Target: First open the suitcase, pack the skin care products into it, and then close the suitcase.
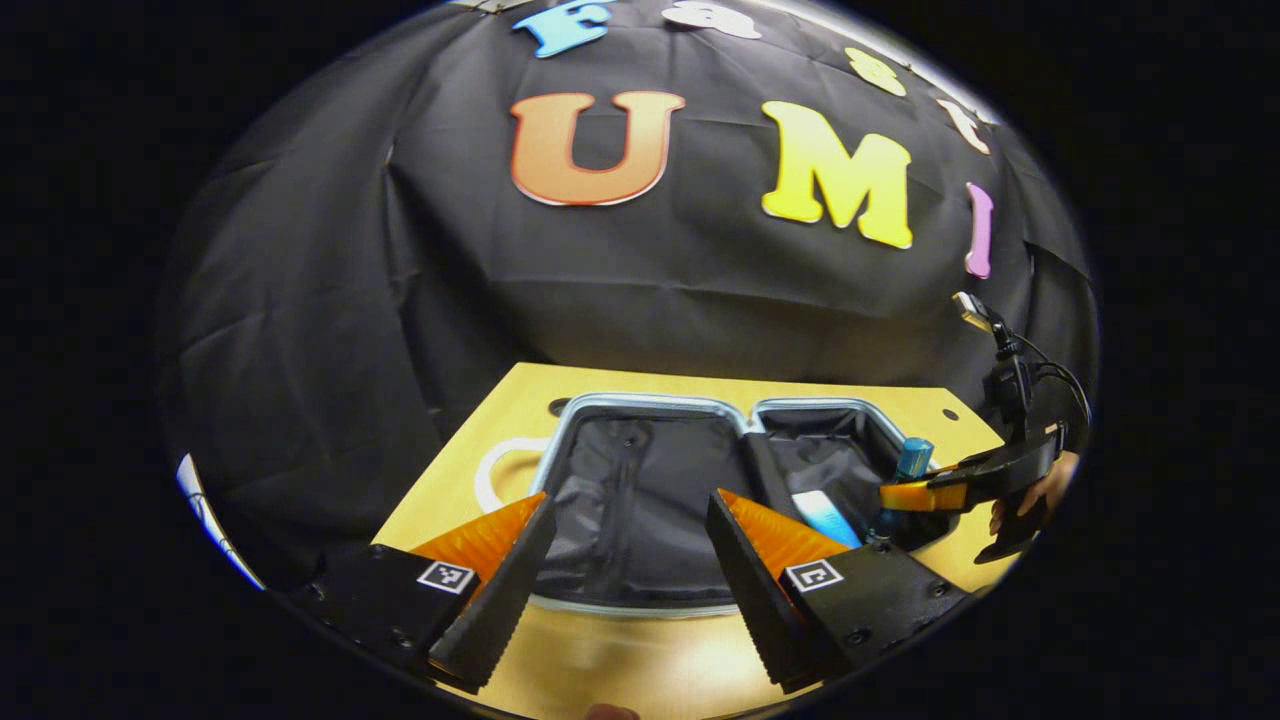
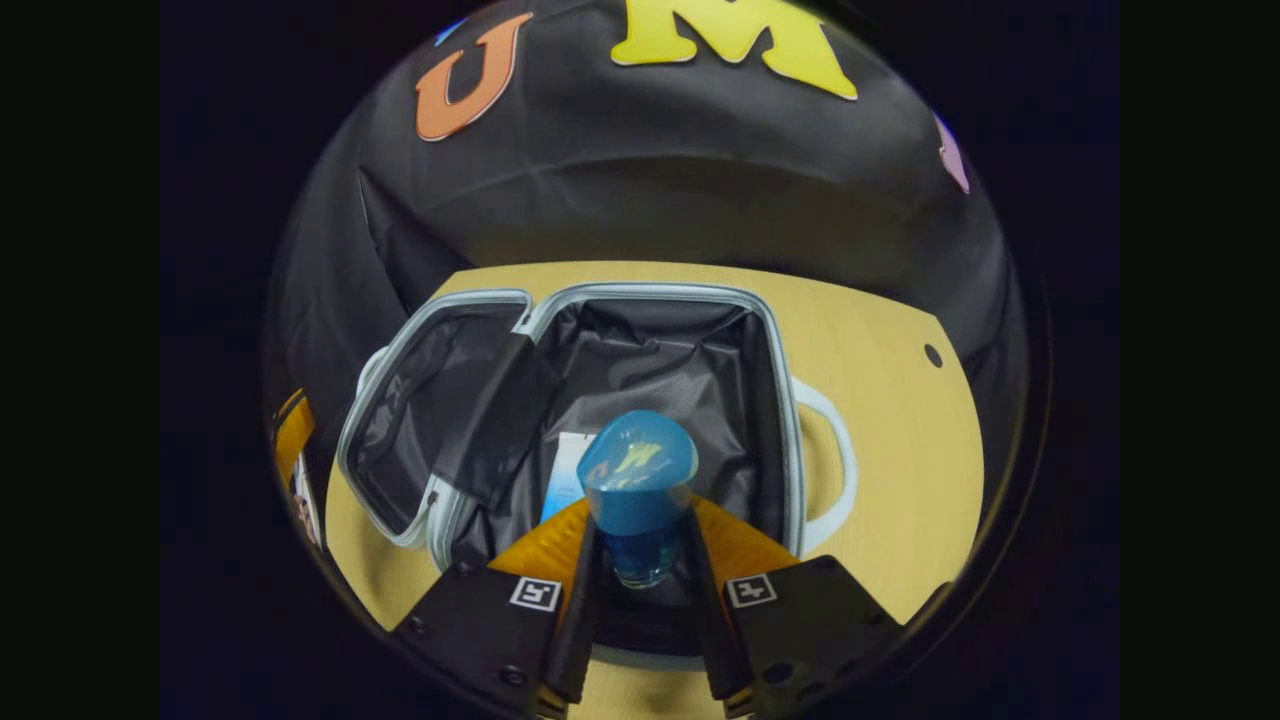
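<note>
Recording booth, black cloth wall [image 1: 640, 290], yellow table [image 2: 890, 420]

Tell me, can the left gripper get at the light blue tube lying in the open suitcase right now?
Probably not yet: the right gripper holds a blue bottle over that compartment of the suitcase, beside the light blue tube.

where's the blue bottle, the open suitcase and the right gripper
blue bottle [image 2: 638, 470]: right gripper view, on its rounded cap
open suitcase [image 1: 640, 408]: left gripper view, on its far pale rim
right gripper [image 2: 640, 570]: right gripper view, between its fingertips, which press on the bottle
</note>
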Motion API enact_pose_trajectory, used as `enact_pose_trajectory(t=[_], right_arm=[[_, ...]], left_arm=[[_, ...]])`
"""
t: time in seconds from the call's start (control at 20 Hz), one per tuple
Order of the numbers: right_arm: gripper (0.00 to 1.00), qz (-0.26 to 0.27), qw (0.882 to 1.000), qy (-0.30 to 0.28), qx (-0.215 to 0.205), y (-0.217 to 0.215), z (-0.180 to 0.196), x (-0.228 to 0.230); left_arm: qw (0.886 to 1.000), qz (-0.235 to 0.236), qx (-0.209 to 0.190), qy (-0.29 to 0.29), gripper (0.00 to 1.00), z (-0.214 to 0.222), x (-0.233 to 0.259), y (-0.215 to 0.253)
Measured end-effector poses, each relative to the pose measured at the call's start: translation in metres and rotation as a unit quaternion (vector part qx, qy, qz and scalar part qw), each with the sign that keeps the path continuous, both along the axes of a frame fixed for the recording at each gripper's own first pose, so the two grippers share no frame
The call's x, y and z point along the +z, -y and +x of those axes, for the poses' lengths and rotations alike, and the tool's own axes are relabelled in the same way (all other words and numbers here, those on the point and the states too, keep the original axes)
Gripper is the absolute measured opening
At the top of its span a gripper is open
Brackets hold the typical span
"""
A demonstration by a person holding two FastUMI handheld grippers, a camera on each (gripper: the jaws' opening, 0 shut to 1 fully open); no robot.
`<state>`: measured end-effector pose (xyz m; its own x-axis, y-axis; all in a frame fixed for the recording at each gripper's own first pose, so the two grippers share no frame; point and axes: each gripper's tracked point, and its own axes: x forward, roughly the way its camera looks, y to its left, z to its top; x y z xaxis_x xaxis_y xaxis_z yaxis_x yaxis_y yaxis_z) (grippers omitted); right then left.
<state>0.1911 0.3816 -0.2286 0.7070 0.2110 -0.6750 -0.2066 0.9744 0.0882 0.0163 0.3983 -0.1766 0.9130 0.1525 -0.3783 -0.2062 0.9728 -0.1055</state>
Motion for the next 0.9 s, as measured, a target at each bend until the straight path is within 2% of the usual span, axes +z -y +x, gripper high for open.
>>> enact_pose_trajectory(t=[0.05, 0.3, 0.55, 0.75, 0.9], right_arm=[[0.41, -0.002, 1.0, -0.002, -0.003, -0.002, 0.008, -0.003], [0.43, -0.01, 0.998, -0.044, -0.034, -0.005, 0.031, -0.035], [0.43, -0.026, 0.996, -0.069, -0.057, -0.004, 0.032, -0.054], [0.44, -0.036, 0.994, -0.078, -0.062, -0.004, 0.032, -0.052], [0.53, -0.015, 0.996, -0.064, -0.061, -0.006, 0.032, -0.018]], left_arm=[[1.0, -0.01, 0.015, -0.005, 0.97, -0.005, -0.005, -0.01], [0.996, -0.058, 0.068, -0.007, 0.97, -0.007, -0.019, -0.047], [0.99, -0.105, 0.091, -0.014, 0.99, -0.001, -0.038, -0.074], [0.979, -0.17, 0.11, -0.02, 0.99, 0.002, -0.048, -0.079], [0.973, -0.198, 0.114, -0.016, 0.99, 0.007, -0.054, -0.081]])
